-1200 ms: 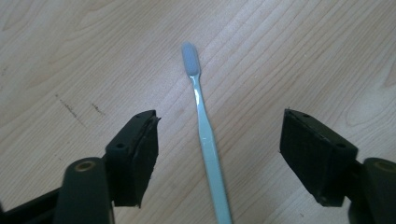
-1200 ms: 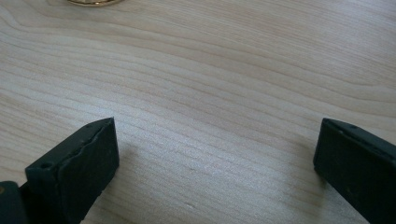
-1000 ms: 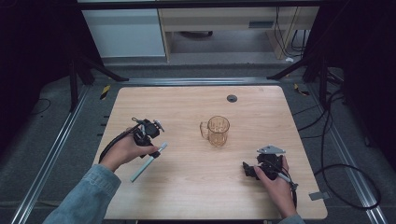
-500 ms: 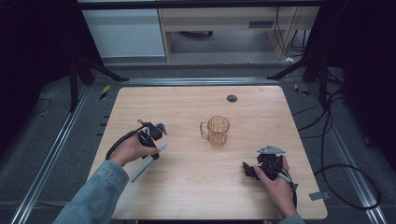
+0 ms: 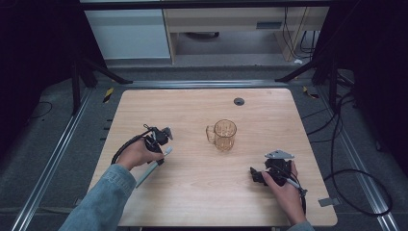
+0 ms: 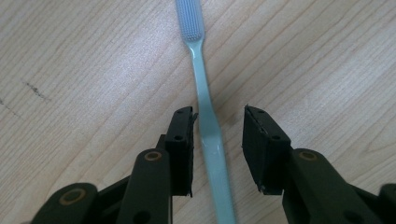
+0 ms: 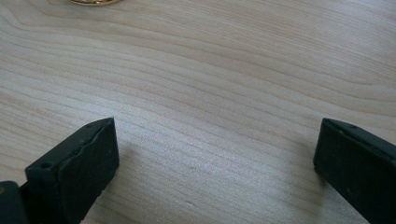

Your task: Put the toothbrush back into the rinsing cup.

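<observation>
A pale green toothbrush (image 6: 206,100) with a blue-grey bristle head lies flat on the wooden table (image 5: 192,202), left of centre (image 5: 148,169). My left gripper (image 5: 160,153) points down over its handle. Its jaws (image 6: 218,114) straddle the handle and have just been closing. The left pad (image 6: 183,140) is at the handle's edge, and a gap remains on the right side, so the gripper is still open. An amber see-through mug (image 5: 224,134) stands upright mid-table. My right gripper (image 5: 255,175) rests low near the front right, open (image 7: 217,126) over bare wood.
The mug's base (image 7: 91,2) shows at the top edge of the right gripper view. A small black round cap (image 5: 239,101) sits in the table near its far edge. Metal rails, cables and dark stands surround the table.
My left gripper has come down onto the toothbrush handle and its jaws have narrowed around it. The right gripper and the mug have stayed put.
</observation>
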`<state>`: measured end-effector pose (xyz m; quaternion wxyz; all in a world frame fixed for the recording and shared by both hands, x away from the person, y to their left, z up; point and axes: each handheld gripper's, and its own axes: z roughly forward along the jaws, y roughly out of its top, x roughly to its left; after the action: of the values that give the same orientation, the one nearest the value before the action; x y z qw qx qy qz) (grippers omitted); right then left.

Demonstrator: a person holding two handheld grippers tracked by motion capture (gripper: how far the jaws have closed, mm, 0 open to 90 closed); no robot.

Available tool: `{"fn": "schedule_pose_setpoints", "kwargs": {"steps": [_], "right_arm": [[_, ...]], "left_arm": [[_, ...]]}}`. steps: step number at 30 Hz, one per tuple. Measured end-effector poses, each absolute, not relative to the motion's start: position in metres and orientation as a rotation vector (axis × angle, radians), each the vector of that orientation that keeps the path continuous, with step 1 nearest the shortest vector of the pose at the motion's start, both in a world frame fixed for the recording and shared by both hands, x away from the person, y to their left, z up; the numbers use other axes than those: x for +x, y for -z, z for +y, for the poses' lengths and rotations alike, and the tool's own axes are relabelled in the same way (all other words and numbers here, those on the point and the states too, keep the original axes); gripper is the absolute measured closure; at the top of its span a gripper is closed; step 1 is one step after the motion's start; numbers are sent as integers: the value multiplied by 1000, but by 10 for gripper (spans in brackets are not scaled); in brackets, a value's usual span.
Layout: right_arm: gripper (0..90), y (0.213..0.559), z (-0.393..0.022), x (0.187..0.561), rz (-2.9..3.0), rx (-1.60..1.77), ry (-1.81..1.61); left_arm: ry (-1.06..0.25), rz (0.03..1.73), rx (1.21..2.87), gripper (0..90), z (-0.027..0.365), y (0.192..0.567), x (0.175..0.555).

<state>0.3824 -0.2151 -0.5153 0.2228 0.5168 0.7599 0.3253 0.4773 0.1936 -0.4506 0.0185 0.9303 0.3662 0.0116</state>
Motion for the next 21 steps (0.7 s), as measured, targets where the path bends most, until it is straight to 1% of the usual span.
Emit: {"fn": "schedule_pose_setpoints", "kwargs": {"steps": [5, 21], "right_arm": [[5, 515, -215, 382, 2098, 1427, -898], [5, 515, -215, 382, 2097, 1428, -900]], "left_arm": [[-45, 1159, 2887, 648, 196, 451, 479], [-10, 1181, 2879, 664, 202, 459, 480]]}}
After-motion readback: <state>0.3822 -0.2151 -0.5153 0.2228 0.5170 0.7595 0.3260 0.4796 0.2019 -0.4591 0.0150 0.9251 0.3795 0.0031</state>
